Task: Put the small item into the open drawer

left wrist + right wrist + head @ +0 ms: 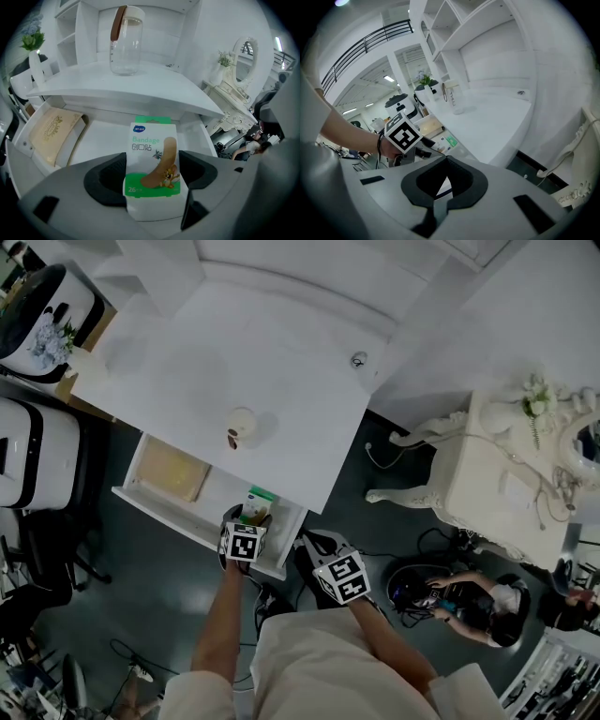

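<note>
Gripping a bandage box (153, 159) by its two side edges, the left gripper (251, 517) hangs over the right part of the open drawer (187, 519), close to the drawer's front rim. Left gripper view: the box stands upright between the dark jaw pads, printed face toward the camera, with a green band, the word "Bandage" and a plaster drawing on it. The white drawer floor lies behind it. Whether the box touches that floor cannot be told.

A beige flat box (51, 133) lies in the drawer's left part, well apart from the held box.

Right gripper (446, 164): jaws pressed together with nothing between them. In the head view it sits just right of the left gripper, outside the drawer's right end and over the dark floor.

On the white desk (281, 362) above the drawer stands a clear glass jar (125, 40) with a pale lid and a brown strap.

An ornate white dressing table (506, 474) stands to the right, and a seated person (473, 598) is in view beyond it.
</note>
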`<state>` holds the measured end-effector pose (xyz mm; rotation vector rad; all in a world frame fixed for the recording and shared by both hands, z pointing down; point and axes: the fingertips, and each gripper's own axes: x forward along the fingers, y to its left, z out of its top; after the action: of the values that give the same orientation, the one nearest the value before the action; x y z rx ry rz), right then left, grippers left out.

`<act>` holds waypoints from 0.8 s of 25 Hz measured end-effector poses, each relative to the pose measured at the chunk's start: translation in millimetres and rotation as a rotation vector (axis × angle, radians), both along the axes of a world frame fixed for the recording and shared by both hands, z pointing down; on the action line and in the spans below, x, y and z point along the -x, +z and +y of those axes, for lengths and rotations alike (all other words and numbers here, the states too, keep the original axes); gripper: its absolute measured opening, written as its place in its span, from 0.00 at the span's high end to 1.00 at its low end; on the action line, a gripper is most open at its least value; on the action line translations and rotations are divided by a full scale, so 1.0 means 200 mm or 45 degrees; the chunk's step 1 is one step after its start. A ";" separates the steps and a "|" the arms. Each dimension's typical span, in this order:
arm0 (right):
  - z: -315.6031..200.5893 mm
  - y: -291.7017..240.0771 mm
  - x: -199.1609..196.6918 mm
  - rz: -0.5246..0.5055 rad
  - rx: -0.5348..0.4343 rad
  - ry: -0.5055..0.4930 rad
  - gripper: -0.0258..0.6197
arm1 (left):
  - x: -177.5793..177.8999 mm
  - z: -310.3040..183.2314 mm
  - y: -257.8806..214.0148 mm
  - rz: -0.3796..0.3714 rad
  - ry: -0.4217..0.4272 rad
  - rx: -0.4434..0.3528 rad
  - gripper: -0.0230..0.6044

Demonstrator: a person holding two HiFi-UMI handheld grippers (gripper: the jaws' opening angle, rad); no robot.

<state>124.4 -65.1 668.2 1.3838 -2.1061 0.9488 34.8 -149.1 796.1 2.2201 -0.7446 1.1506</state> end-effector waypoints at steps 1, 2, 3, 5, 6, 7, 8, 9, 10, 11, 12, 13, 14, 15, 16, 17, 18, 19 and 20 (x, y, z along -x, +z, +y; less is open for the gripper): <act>0.00 0.00 0.00 0.000 0.002 -0.007 0.92 | 0.01 -0.01 0.03 0.003 -0.005 -0.008 0.39; -0.01 0.01 0.01 0.001 0.005 -0.014 0.92 | 0.01 -0.01 0.06 -0.002 -0.010 -0.004 0.39; -0.01 0.01 0.01 0.002 0.008 -0.021 0.92 | 0.02 -0.01 0.08 -0.013 -0.014 0.011 0.39; -0.02 0.02 0.02 0.006 0.015 -0.032 0.92 | 0.02 0.00 0.08 -0.025 -0.015 0.043 0.39; -0.02 0.03 0.02 0.007 0.019 -0.037 0.92 | 0.02 0.00 0.07 -0.024 -0.015 0.056 0.39; -0.02 0.03 0.02 0.007 0.021 -0.039 0.92 | 0.01 0.00 0.06 -0.025 -0.014 0.067 0.39; -0.03 0.03 0.02 0.008 0.023 -0.040 0.92 | 0.01 -0.01 0.06 -0.029 -0.012 0.076 0.39; -0.03 0.04 0.02 0.008 0.026 -0.040 0.92 | 0.01 -0.01 0.07 -0.036 -0.007 0.080 0.39; -0.03 0.04 0.02 0.009 0.029 -0.040 0.92 | 0.01 -0.02 0.07 -0.041 0.000 0.081 0.39; -0.03 0.05 0.02 0.009 0.031 -0.040 0.92 | 0.01 -0.03 0.08 -0.045 0.009 0.079 0.39; -0.02 0.05 0.02 0.009 0.034 -0.040 0.92 | 0.01 -0.03 0.08 -0.049 0.017 0.079 0.39; -0.02 0.05 0.02 0.010 0.036 -0.039 0.92 | 0.00 -0.04 0.09 -0.052 0.024 0.078 0.39; -0.02 0.06 0.02 0.011 0.039 -0.037 0.92 | 0.00 -0.04 0.10 -0.057 0.032 0.077 0.39; -0.01 0.06 0.01 0.013 0.041 -0.036 0.92 | 0.00 -0.04 0.11 -0.064 0.040 0.077 0.39; -0.01 0.06 0.01 0.014 0.044 -0.033 0.92 | 0.00 -0.05 0.12 -0.073 0.048 0.076 0.39; 0.00 0.06 0.01 0.016 0.048 -0.030 0.92 | 0.00 -0.05 0.13 -0.082 0.056 0.076 0.39; 0.00 0.07 0.00 0.017 0.051 -0.026 0.92 | 0.00 -0.05 0.14 -0.089 0.062 0.078 0.39; 0.00 0.07 -0.01 0.018 0.054 -0.022 0.92 | 0.00 -0.05 0.15 -0.096 0.068 0.081 0.39; 0.01 0.07 -0.01 0.019 0.056 -0.019 0.92 | 0.00 -0.05 0.16 -0.103 0.072 0.083 0.39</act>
<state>126.8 -63.6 682.6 1.3478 -2.0694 0.9702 34.3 -158.3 827.2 2.1639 -0.6708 1.2804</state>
